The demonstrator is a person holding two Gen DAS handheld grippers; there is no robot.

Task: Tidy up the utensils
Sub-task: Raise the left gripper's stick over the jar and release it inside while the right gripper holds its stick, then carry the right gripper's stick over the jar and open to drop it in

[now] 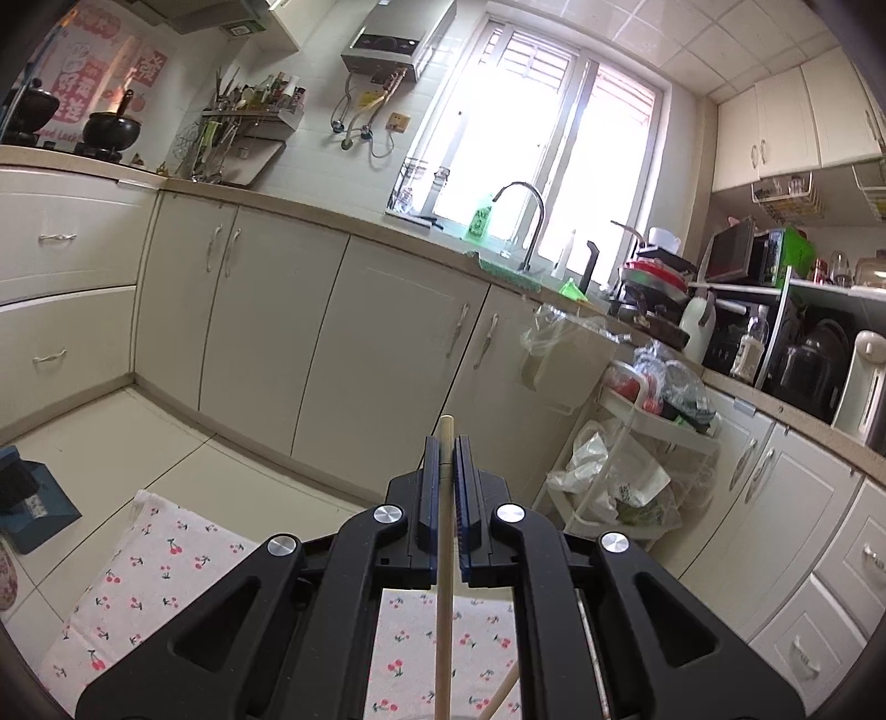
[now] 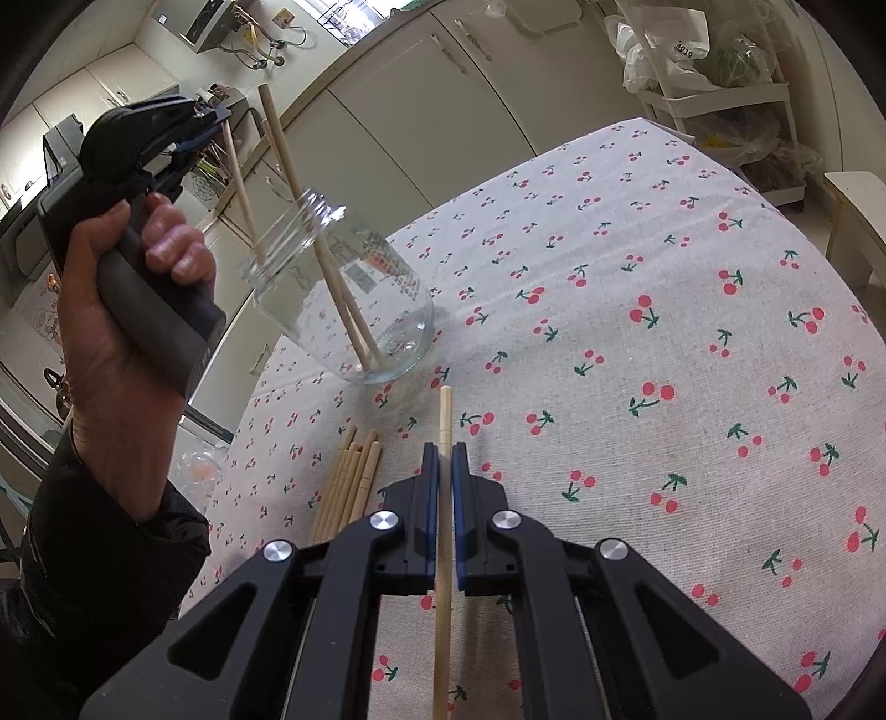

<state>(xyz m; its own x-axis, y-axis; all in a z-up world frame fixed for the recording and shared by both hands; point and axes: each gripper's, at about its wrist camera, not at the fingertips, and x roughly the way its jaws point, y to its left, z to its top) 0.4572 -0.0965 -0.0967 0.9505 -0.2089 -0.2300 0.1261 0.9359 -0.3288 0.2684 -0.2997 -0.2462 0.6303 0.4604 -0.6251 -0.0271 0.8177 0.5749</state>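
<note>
Pinching one chopstick (image 2: 444, 443) each, both tongs, left (image 2: 207, 119) and right (image 2: 444, 451), flank the glass jar (image 2: 354, 288) on the cherry-print worktop (image 2: 637, 310).

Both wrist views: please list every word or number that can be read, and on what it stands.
"4010" on a white bag on the rack.
Pink wall poster: large characters, too blurred to read.
Green bottle by the sink: label too blurred.
Glass jar sticker: too small to read.

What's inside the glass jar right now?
Two chopsticks stand slanted inside the glass jar, tips at its base. A third chopstick, clamped in the left gripper, reaches the jar's mouth; glare hides how far it goes in.
</note>
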